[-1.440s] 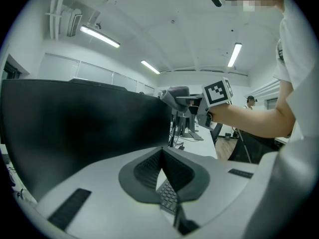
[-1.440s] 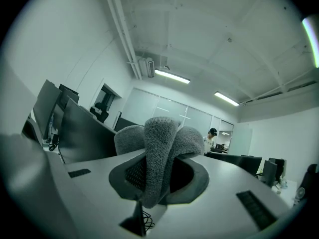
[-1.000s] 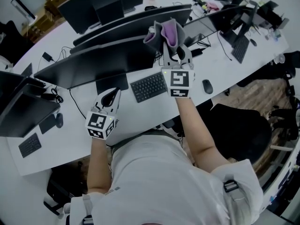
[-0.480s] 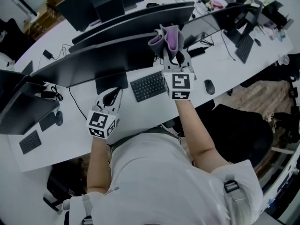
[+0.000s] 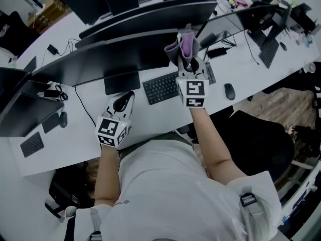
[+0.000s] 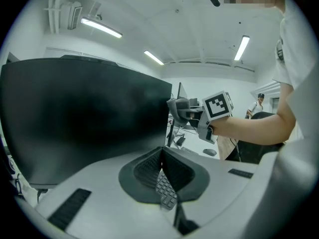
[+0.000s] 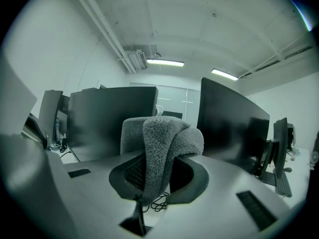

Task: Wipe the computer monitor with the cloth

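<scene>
A grey and purple fleece cloth [image 5: 181, 45] is pinched in my right gripper [image 5: 187, 64], which is shut on it and holds it up at the right end of the long dark monitor [image 5: 100, 60]. In the right gripper view the cloth [image 7: 160, 142] drapes over the jaws, with the monitor [image 7: 110, 122] behind on the left. My left gripper [image 5: 123, 102] hovers low over the desk below the monitor, shut with nothing in it. Its own view shows the dark screen [image 6: 84, 113] close ahead and the right gripper's marker cube [image 6: 218, 105] to the right.
A black keyboard [image 5: 161, 88] lies under the right gripper and a mouse [image 5: 229, 91] sits to its right. The monitor's stand [image 5: 122, 81] is just ahead of the left gripper. More monitors [image 5: 150, 15] and cables [image 5: 59, 92] crowd the white desk [image 5: 75, 134]. A black chair [image 5: 256, 139] stands on the right.
The head view has tilted, so everything sits lower in the frame. The right gripper still holds the cloth at the monitor's right end; the left gripper has hardly moved.
</scene>
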Available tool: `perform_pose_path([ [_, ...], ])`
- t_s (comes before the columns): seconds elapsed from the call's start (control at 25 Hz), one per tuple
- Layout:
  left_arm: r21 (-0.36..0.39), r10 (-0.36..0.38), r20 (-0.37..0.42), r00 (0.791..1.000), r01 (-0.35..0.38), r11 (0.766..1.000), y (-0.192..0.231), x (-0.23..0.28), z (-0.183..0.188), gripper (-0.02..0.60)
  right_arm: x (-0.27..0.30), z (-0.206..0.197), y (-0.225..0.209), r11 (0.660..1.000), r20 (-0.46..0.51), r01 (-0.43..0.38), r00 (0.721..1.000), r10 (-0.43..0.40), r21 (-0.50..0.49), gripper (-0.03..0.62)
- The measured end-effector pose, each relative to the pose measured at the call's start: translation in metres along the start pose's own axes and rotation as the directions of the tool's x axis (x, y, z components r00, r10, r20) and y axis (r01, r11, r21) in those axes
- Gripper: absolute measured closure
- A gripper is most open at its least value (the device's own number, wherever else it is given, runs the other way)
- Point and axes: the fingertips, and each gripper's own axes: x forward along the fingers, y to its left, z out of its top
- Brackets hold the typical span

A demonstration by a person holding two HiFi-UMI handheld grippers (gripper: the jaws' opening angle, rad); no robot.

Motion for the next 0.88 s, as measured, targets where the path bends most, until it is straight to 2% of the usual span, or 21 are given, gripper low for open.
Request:
perform_pose_path([
  [0.52, -0.056, 0.033, -0.067, 0.997, -0.037, 0.998, 0.008, 0.002, -0.041, 0.581, 0.014, -0.068, 0.014, 1.0, -0.103, -0.025, 0.994, 0.026, 0.006, 0.528],
  [0.88, -0.087, 0.044, -0.109, 0.993, -0.054, 0.995, 0.013, 0.003, -0.061, 0.581, 0.02, -0.118, 0.024, 0.999, -0.196, -0.051, 0.979, 0.052, 0.013, 0.528],
])
